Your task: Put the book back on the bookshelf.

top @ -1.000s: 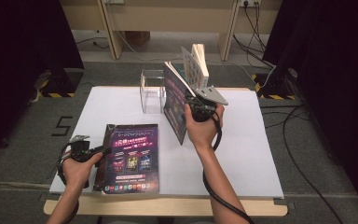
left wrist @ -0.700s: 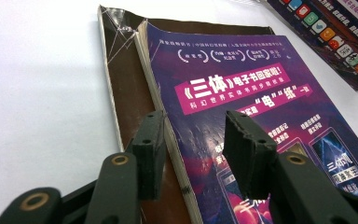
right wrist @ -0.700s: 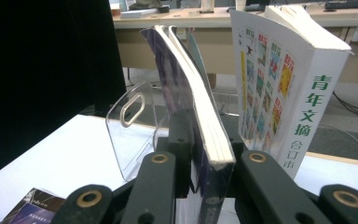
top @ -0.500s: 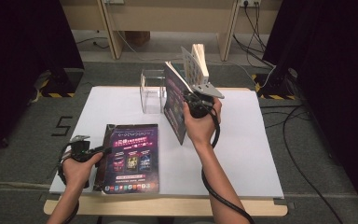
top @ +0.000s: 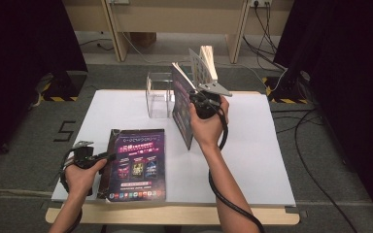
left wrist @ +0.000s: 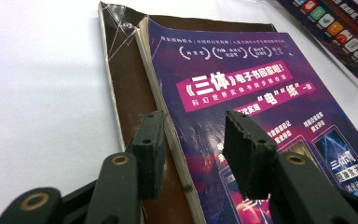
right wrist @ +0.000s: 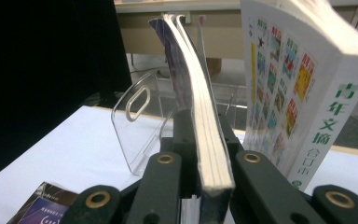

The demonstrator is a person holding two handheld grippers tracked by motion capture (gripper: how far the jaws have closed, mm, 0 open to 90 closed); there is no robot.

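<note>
Two purple magazines are in play on the white desk [top: 252, 160]. Nearest, the flat magazine [top: 137, 164] lies at the front edge, its worn spine between the left gripper [left wrist: 193, 149] jaws, which stand apart without pressing. Farther back, the right gripper [right wrist: 200, 154] has just been closing its jaws on the upright magazine [top: 182, 104], now clamped at its page edge. Thin and glossy, it will likely flop and slip; gripping near the spine seems safer. Beyond stand a thick white book [right wrist: 303, 88] and a clear acrylic bookstand [top: 158, 94].
</note>
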